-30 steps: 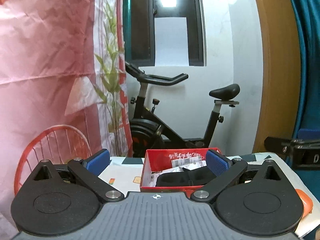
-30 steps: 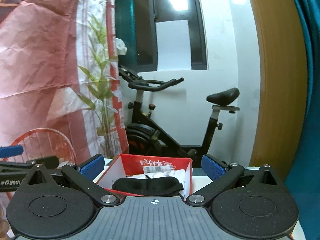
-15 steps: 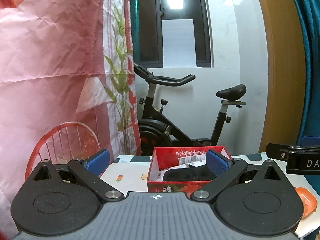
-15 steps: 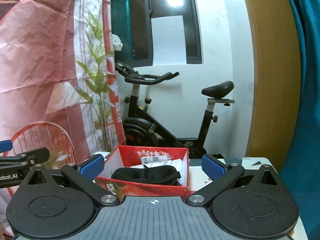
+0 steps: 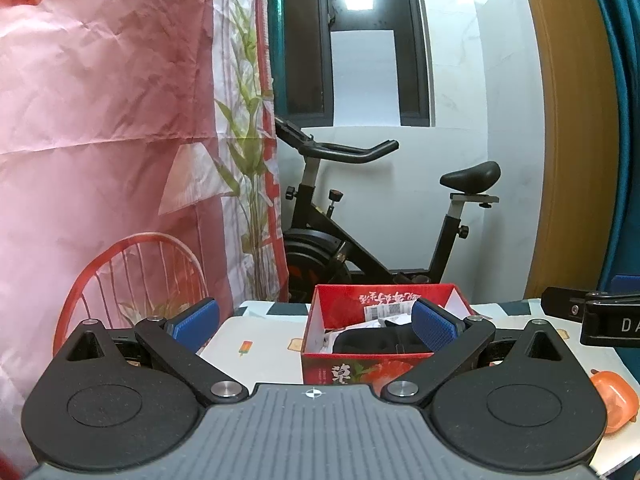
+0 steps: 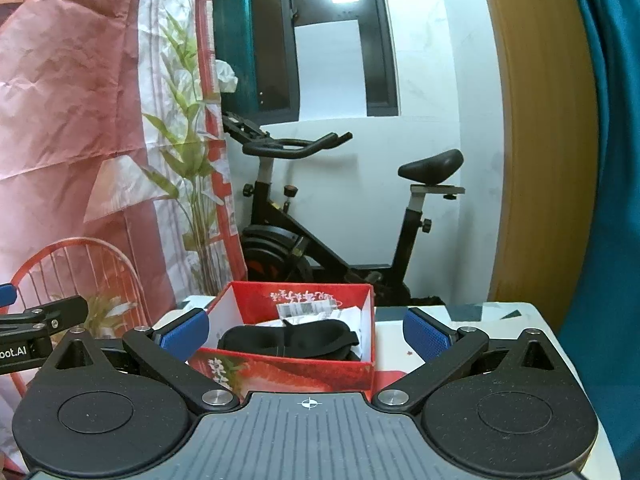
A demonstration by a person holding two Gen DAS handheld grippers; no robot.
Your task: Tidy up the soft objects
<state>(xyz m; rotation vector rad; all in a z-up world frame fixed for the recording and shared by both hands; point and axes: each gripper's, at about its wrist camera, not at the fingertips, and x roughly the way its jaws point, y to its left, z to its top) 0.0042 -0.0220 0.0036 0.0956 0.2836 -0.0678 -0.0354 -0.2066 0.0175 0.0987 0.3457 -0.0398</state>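
Observation:
A red cardboard box (image 5: 360,368) stands on the white table (image 5: 264,348); it also shows in the right wrist view (image 6: 280,372). Inside it lie a black soft eye mask (image 6: 288,342) and white papers (image 6: 348,316); the mask shows in the left wrist view (image 5: 372,342) too. My left gripper (image 5: 314,320) is open and empty, short of the box. My right gripper (image 6: 306,328) is open and empty, in front of the box. Each gripper shows at the edge of the other's view.
An orange case (image 5: 614,400) lies on the table at the right. An exercise bike (image 5: 360,216) stands behind the table. A pink patterned curtain (image 5: 100,140) hangs on the left, a wooden door frame (image 6: 536,140) and teal curtain (image 6: 608,200) on the right.
Both grippers have drawn back and a little up from the box, so more of its front wall shows. Both stay open.

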